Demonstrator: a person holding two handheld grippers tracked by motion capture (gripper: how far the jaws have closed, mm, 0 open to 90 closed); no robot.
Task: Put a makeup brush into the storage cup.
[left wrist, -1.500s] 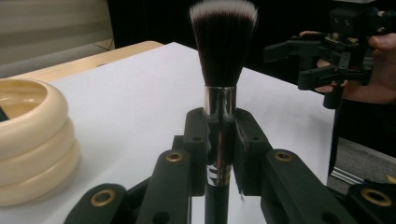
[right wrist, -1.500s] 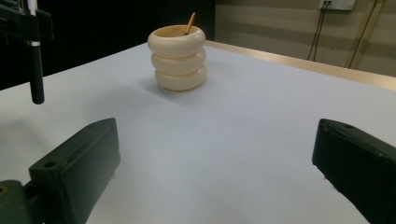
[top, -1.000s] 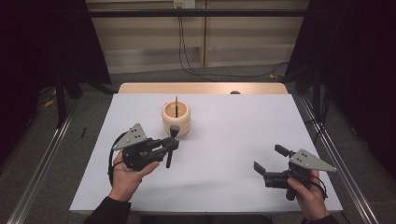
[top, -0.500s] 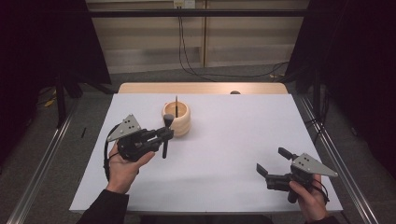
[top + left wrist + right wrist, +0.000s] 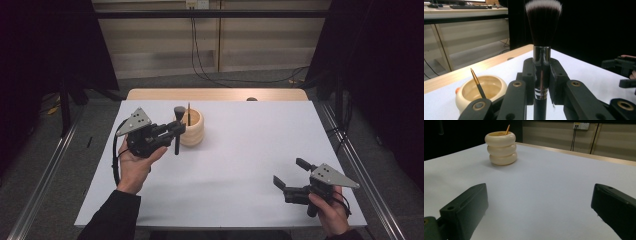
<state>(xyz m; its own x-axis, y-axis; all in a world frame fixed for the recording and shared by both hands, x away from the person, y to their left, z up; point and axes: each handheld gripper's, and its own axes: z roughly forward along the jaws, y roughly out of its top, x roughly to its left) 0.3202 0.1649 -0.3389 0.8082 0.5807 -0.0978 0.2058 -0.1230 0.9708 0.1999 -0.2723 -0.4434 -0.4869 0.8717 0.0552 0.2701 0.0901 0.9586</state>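
My left gripper [image 5: 175, 132] is shut on a makeup brush [image 5: 177, 130] with a silver ferrule and dark, white-tipped bristles [image 5: 543, 20]. The brush stands upright, bristles up, just left of a cream ribbed holder [image 5: 192, 128]. A thin brush with an orange tip [image 5: 477, 82] leans inside the holder [image 5: 480, 91]. In the left gripper view the jaws clamp the ferrule [image 5: 542, 72]. My right gripper [image 5: 291, 174] rests open near the table's front right corner, with nothing between its jaws. In the right gripper view the holder [image 5: 501, 148] stands far off at the upper left.
A white sheet [image 5: 240, 150] covers the table, with a wooden edge [image 5: 215, 94] at the back. Cables [image 5: 200, 60] hang on the floor behind. Metal rails [image 5: 360, 165] run along both sides. Dark curtains flank the table.
My left gripper has carried the makeup brush up and back toward the holder, from beside its front to level with its rim. The right gripper has stayed put.
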